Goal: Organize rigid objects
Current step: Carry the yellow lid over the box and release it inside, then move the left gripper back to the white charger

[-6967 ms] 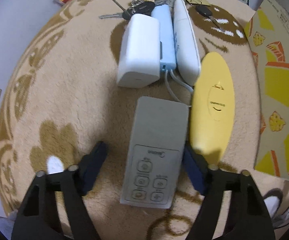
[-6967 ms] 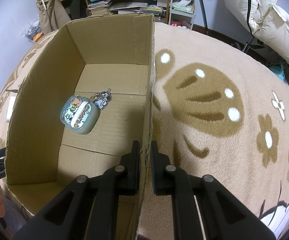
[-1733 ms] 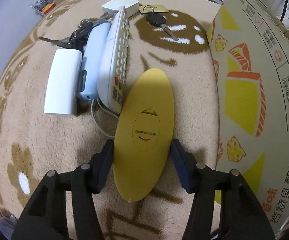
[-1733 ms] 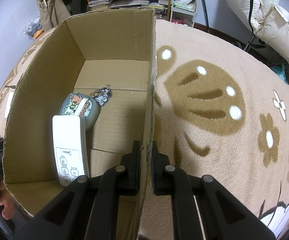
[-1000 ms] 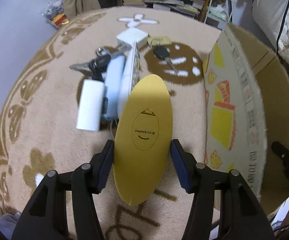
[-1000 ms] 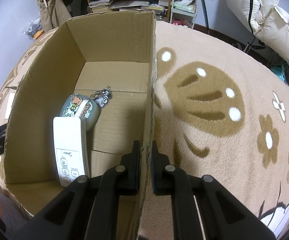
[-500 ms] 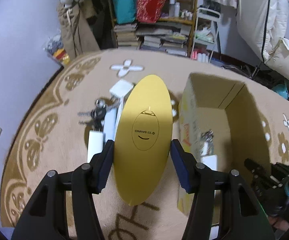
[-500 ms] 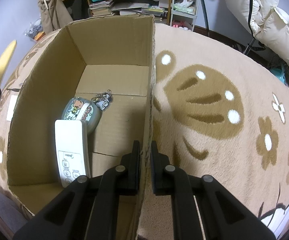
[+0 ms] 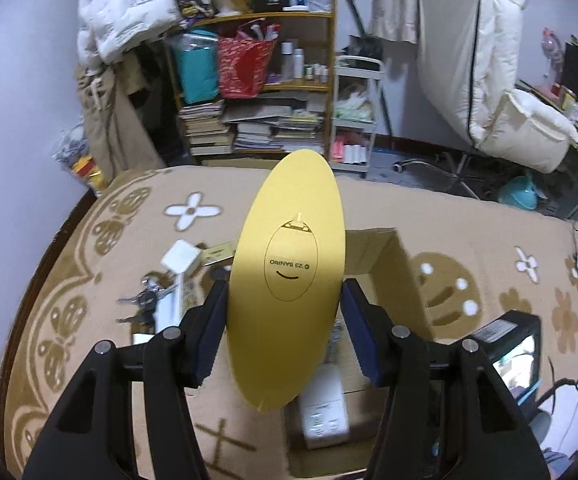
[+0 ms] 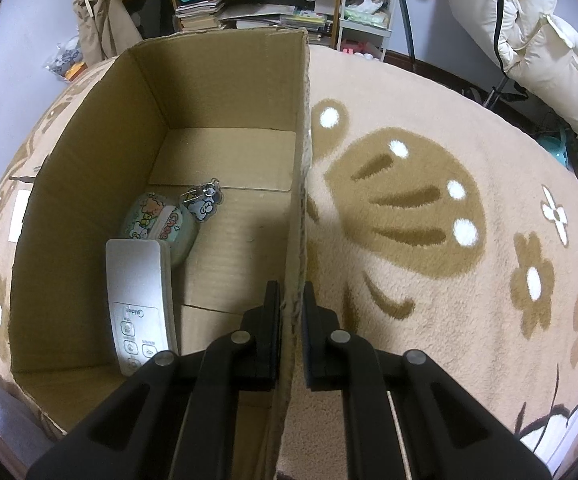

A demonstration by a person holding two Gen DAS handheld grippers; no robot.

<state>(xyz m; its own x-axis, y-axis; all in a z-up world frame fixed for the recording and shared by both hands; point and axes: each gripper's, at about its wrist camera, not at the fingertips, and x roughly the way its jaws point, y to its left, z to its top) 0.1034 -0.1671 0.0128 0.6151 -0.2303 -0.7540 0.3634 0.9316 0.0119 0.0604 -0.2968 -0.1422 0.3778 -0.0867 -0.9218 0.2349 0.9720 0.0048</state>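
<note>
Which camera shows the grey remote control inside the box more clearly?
The right wrist view: the grey remote control lies unobstructed in the cardboard box. In the left wrist view only its lower end shows below the yellow oval case.

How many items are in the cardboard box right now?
3: a white remote against the left wall, a cartoon-printed case just beyond it, and a keychain charm beside the case. The near corner is hidden.

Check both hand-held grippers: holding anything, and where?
Left hand-held gripper clamps the yellow oval case across its long side edges, around mid-length. Right hand-held gripper pinches the cardboard box by the top edge of its right wall.
</note>
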